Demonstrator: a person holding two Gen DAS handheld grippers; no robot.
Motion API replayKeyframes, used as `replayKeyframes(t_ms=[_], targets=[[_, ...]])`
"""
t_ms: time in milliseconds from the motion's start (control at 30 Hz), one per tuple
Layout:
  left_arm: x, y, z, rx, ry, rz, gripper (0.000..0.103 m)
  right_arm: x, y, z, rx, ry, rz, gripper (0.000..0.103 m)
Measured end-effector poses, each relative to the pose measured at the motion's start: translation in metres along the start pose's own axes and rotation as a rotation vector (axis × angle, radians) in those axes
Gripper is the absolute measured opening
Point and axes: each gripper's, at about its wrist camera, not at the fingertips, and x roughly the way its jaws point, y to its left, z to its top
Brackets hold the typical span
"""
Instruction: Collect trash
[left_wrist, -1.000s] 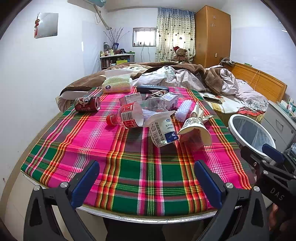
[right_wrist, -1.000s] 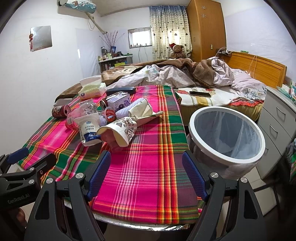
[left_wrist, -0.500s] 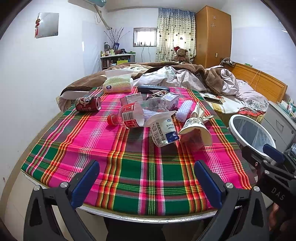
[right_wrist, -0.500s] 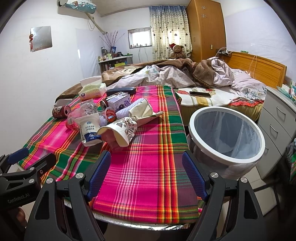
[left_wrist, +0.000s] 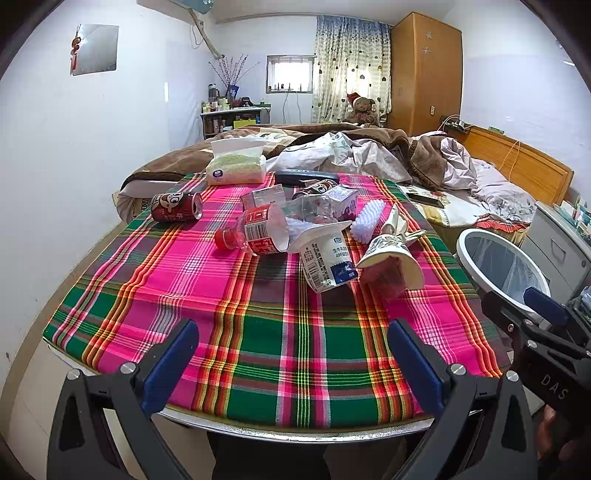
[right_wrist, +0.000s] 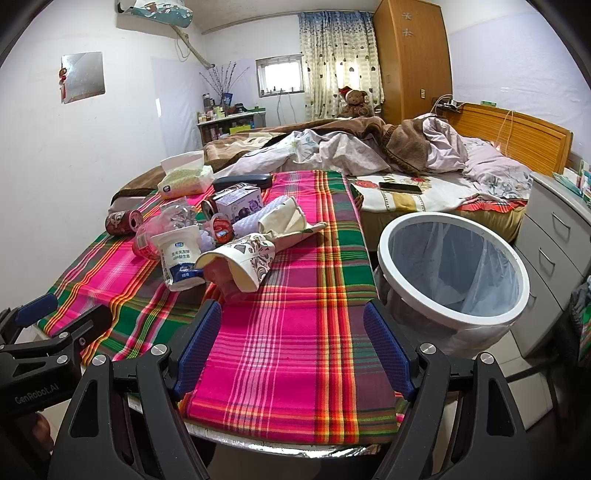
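Plaid tablecloth (left_wrist: 258, 332) lies bare between near edge and trash pile (left_wrist: 317, 236).

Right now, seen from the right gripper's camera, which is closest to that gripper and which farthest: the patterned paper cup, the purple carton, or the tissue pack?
1. Patterned paper cup, lying at the near edge of the pile.
2. Purple carton, mid-table behind it.
3. Tissue pack, at the table's far left end.

Both cameras sat low at the desk's (left_wrist: 258, 354) near edge, facing twelve o'clock toward the bed (right_wrist: 424, 173). The left looked from further left; both shared the litter pile (left_wrist: 317, 240) and bin (right_wrist: 454, 266).
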Motion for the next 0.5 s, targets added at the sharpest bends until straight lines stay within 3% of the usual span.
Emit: replayKeyframes(t_ms=[500], targets=[[0.0002, 0.0001, 0.0009, 0.000, -0.001, 0.000, 0.103, -0.0001, 0.0004, 0.0002, 0.001, -0.004, -0.001, 0.081]])
